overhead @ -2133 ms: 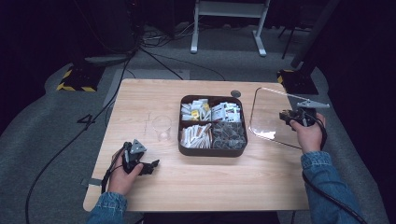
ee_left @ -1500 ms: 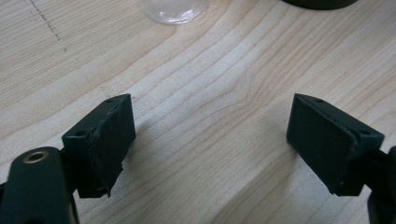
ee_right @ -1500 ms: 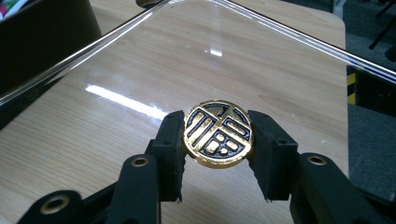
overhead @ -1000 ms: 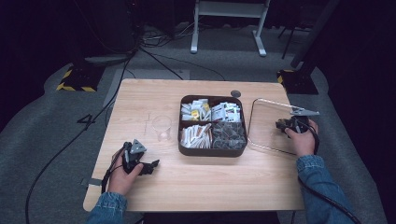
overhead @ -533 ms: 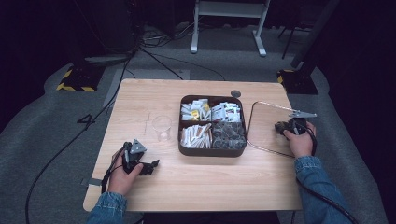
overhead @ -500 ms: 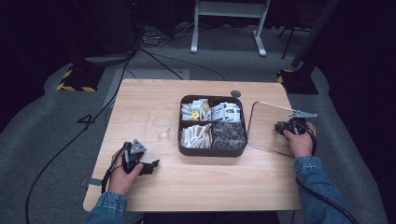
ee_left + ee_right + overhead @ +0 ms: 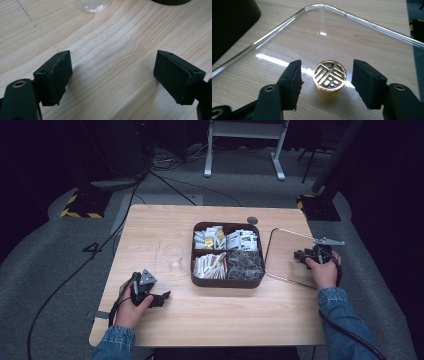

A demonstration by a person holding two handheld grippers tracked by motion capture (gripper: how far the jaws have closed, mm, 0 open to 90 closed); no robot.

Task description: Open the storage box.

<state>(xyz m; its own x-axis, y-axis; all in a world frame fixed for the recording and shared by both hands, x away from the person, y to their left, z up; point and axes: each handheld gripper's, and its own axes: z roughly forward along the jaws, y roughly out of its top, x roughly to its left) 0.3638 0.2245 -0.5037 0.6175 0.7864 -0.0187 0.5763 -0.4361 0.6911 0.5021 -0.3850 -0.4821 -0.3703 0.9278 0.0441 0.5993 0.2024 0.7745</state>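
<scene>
A clear lid (image 7: 280,252) with a gold knob (image 7: 329,75) lies flat on the wooden table (image 7: 150,227), right of a dark compartment box (image 7: 227,254) of packets. My right gripper (image 7: 327,73) is open, one jaw on each side of the knob with a small gap at both, touching neither; in the high view the right gripper (image 7: 301,256) sits low over the lid. My left gripper (image 7: 162,299) rests near the table's front left, open, and the left gripper (image 7: 112,72) has only bare wood between its jaws.
An empty clear glass (image 7: 173,256) stands just left of the box; the glass's base (image 7: 93,5) is ahead of the left jaws. A small grey disc (image 7: 252,220) lies behind the box. The table's right edge is close beside the lid.
The lid, held up tilted by its knob before, has come down flat on the table. The right hand moved lower and nearer, and its jaws now stand apart from the knob. The left hand stayed still.
</scene>
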